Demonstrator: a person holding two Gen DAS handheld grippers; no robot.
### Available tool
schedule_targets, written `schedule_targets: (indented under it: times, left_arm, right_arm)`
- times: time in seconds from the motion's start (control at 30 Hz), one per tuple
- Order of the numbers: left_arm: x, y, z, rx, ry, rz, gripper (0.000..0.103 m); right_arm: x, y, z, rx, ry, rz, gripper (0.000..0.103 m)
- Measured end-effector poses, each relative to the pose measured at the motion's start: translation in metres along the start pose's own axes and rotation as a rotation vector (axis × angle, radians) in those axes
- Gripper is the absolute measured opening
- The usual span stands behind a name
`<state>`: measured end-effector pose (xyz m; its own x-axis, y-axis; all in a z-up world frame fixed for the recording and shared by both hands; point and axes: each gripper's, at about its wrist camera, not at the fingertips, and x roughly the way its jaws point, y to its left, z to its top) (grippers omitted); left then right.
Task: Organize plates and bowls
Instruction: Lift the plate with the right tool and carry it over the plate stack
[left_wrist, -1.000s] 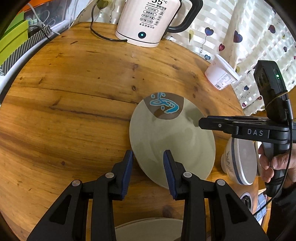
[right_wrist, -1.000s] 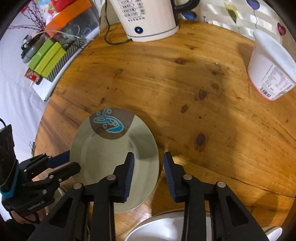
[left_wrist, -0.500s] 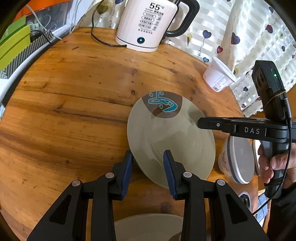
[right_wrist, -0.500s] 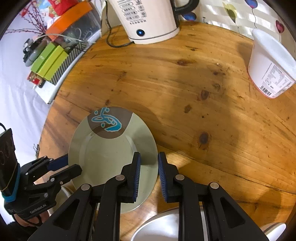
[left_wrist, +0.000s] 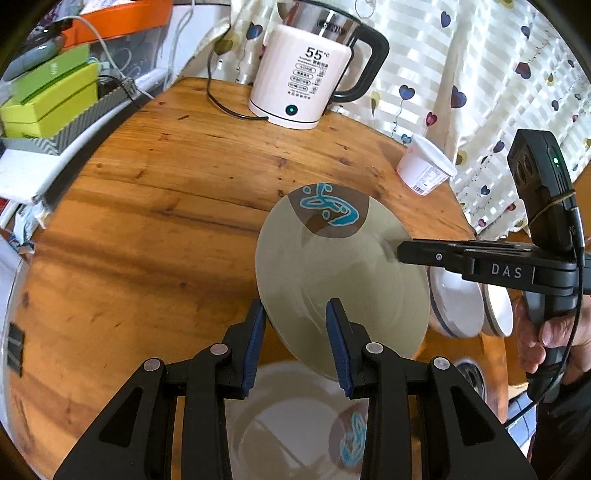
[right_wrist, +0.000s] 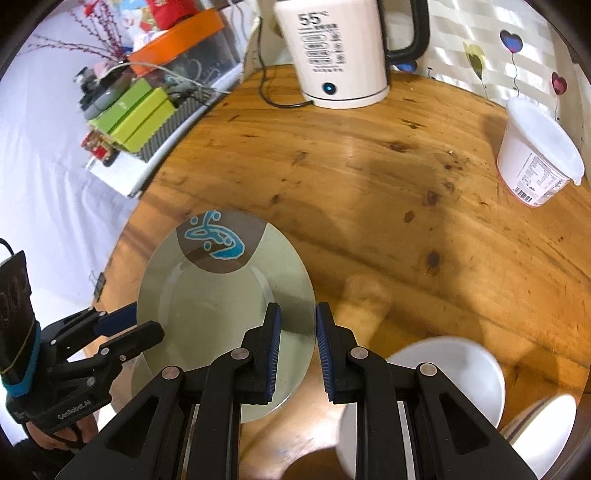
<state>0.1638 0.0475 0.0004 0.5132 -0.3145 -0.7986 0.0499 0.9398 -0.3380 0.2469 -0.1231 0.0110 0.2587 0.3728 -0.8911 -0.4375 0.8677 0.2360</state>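
A pale green plate (left_wrist: 343, 269) with a brown patch and blue squiggle is lifted above the round wooden table (left_wrist: 147, 206). My right gripper (right_wrist: 297, 347) is shut on its right rim; it also shows in the left wrist view (left_wrist: 402, 253). My left gripper (left_wrist: 295, 343) is open, its fingers astride the plate's near rim without closing; in the right wrist view (right_wrist: 136, 325) it sits at the plate's left edge. A second matching plate (left_wrist: 295, 417) lies below. White bowls (right_wrist: 443, 384) stand at the right, also visible in the left wrist view (left_wrist: 458, 306).
A white electric kettle (left_wrist: 306, 77) with a cord stands at the table's far edge. A white lidded tub (right_wrist: 535, 158) sits at the far right. Green boxes (left_wrist: 48, 96) and clutter lie on a shelf left of the table. A curtain hangs behind.
My right gripper closed on the plate's rim and raised the plate off the table. Both views pulled up and back, and the second plate came into view below.
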Motion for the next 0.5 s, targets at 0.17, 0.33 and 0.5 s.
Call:
schedule_targets:
  times: [0.17, 0.33, 0.5]
  left_arm:
    - [-0.019, 0.005, -0.021, -0.006, -0.008, 0.019, 0.035]
    - [-0.034, 0.013, -0.047, -0.017, -0.008, 0.030, 0.035]
    - [-0.039, 0.021, -0.070, -0.034, 0.003, 0.050, 0.035]
  right_arm:
    - [-0.003, 0.023, -0.023, -0.017, 0.006, 0.014, 0.019]
    - [0.000, 0.043, -0.046, -0.028, 0.017, 0.019, 0.019]
    - [0.009, 0.058, -0.068, -0.040, 0.041, 0.020, 0.019]
